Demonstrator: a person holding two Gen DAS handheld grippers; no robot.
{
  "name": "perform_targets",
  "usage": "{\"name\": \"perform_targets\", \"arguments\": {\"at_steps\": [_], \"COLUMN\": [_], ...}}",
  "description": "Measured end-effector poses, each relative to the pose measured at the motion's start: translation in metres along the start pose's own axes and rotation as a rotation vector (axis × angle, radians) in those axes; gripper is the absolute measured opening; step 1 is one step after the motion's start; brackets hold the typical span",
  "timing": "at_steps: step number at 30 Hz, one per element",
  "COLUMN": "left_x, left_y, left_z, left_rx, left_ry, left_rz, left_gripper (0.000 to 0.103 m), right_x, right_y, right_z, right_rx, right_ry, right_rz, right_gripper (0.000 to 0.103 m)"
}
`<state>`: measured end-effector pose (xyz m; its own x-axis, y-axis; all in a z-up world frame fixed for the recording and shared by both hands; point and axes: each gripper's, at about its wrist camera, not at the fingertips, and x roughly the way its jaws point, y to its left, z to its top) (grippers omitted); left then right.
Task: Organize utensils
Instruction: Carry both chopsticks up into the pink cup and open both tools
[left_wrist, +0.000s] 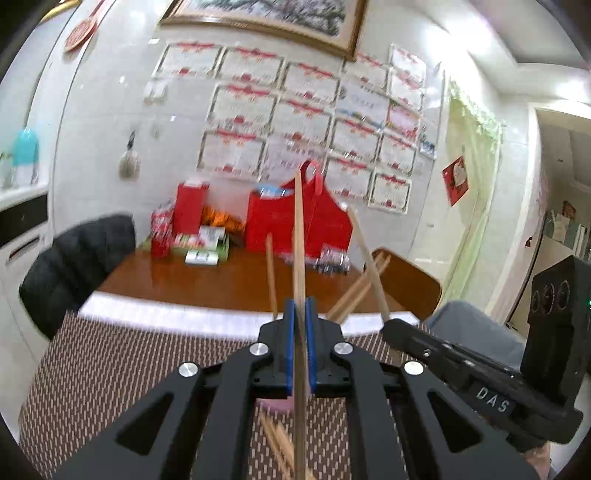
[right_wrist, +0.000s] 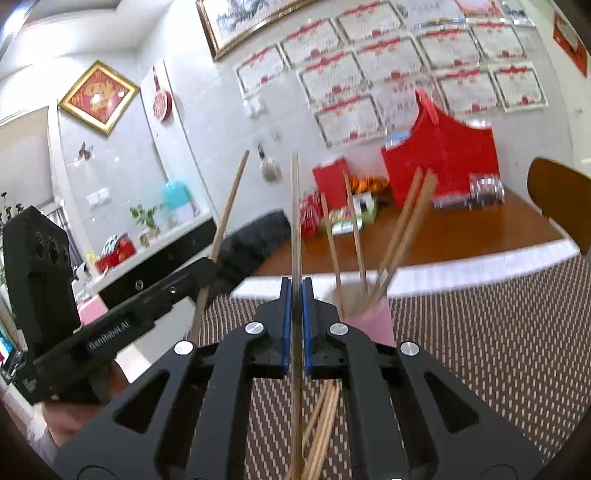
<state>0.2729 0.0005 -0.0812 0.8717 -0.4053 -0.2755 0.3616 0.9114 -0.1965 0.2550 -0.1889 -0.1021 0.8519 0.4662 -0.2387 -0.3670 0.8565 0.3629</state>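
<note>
Nearest in the right wrist view: loose chopsticks (right_wrist: 321, 417) lie in a bundle on the woven placemat (right_wrist: 480, 350), under the fingers. These look like the unsorted stock.

Right gripper (right_wrist: 296, 325): blue pads pressed together on a single chopstick (right_wrist: 295, 221), held near upright, tip up. The vertical hold suits a straight drop into the cup.

Left gripper (left_wrist: 300, 343): jaws likewise clamped on one upright chopstick (left_wrist: 299, 240). More loose sticks (left_wrist: 277, 439) lie on the mat below it. Each hand carries one stick, so two go in per trip, I judge.

Just beyond the right fingers: pink cup (right_wrist: 369, 317) on the mat, already holding several chopsticks (right_wrist: 402, 225) that lean outward against its rim. That is the collection point; sorting is partly done.

Farther: the wooden table (left_wrist: 207, 280), a red bag (left_wrist: 317, 218) and boxes at the back. Certificates (left_wrist: 251, 107) cover the wall.
</note>
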Motion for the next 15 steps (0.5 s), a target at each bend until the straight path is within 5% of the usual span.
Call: {"name": "perform_targets", "arguments": {"at_steps": [9, 15], "left_x": [0.041, 0.081], "left_y": [-0.003, 0.009], "left_z": [0.067, 0.069], "left_rx": [0.006, -0.046], "left_ry": [-0.208, -0.255], "left_rz": [-0.113, -0.171], "left_gripper": [0.006, 0.006], "right_x": [0.028, 0.062], "right_y": [0.0, -0.019], "right_z": [0.064, 0.087], "right_rx": [0.008, 0.051], "right_ry": [-0.166, -0.238], "right_rz": [-0.056, -0.098], "right_gripper": [0.006, 0.006]}}
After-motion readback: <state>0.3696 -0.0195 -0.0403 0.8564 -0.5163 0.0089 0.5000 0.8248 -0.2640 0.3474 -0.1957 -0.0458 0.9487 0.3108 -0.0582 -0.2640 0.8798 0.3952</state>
